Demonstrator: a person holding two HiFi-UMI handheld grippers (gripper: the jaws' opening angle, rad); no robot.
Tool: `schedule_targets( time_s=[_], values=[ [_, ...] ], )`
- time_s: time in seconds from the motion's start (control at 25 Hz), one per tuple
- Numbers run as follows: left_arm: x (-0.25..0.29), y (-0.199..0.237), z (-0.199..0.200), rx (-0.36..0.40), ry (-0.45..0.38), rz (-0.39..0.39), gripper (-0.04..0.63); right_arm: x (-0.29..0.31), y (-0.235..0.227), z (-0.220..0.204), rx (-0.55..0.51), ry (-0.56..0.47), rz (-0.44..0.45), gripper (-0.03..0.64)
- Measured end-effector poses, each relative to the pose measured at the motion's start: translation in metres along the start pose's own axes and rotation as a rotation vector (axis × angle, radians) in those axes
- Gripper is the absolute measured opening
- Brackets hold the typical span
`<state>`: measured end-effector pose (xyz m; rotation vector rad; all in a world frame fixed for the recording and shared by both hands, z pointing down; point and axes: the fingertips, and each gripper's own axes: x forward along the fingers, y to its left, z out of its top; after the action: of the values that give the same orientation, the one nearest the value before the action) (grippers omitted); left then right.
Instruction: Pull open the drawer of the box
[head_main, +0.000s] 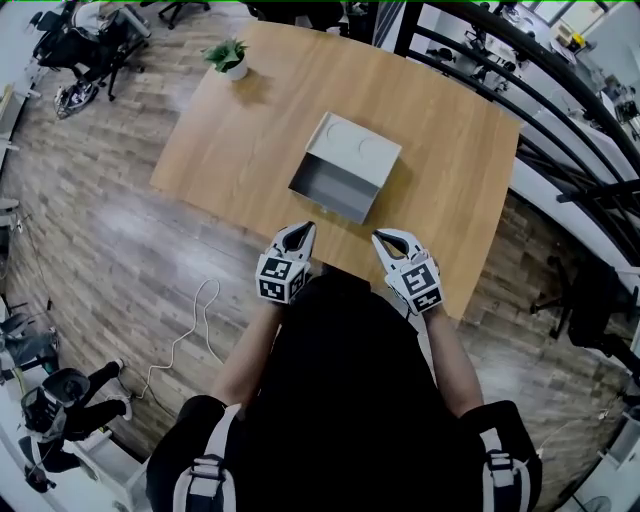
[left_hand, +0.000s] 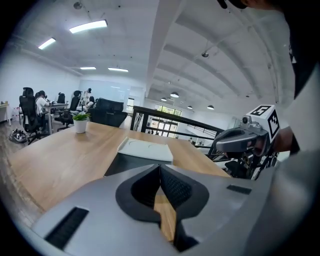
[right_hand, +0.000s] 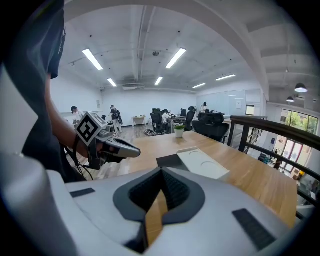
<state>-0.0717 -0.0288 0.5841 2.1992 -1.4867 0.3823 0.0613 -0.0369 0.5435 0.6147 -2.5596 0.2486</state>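
Left hand-held gripper (head_main: 300, 233) lower centre-left, jaws shut, empty | box (head_main: 358, 150) mid-frame on the counter (head_main: 250, 130), above and between both grippers; its drawer (head_main: 330, 188) faces me and looks already out, sliding upper right to lower left | right hand-held gripper (head_main: 386, 240) lower centre-right, shut, empty; I judge neither nearer.

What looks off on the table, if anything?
Nothing spilled or damaged. The box sits skewed to the table edges with its drawer pulled out, seemingly empty. The potted plant stands upright at the far corner.
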Motion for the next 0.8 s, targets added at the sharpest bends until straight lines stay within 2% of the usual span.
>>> schedule_targets(
  time_s=[0.36, 0.64, 0.8],
  values=[
    [-0.016, -0.023, 0.017, 0.016, -0.049, 0.039, 0.025, -0.019, -0.004, -0.009, -0.033, 0.007, 0.035, 0.025],
    [-0.024, -0.044, 0.009, -0.013, -0.060, 0.058, 0.025, -0.033, -0.002, -0.024, -0.038, 0.006, 0.057, 0.025],
    [-0.029, -0.053, 0.003, -0.003, -0.054, 0.063, 0.025, -0.038, -0.001, -0.031, -0.039, 0.008, 0.064, 0.025]
  ],
)
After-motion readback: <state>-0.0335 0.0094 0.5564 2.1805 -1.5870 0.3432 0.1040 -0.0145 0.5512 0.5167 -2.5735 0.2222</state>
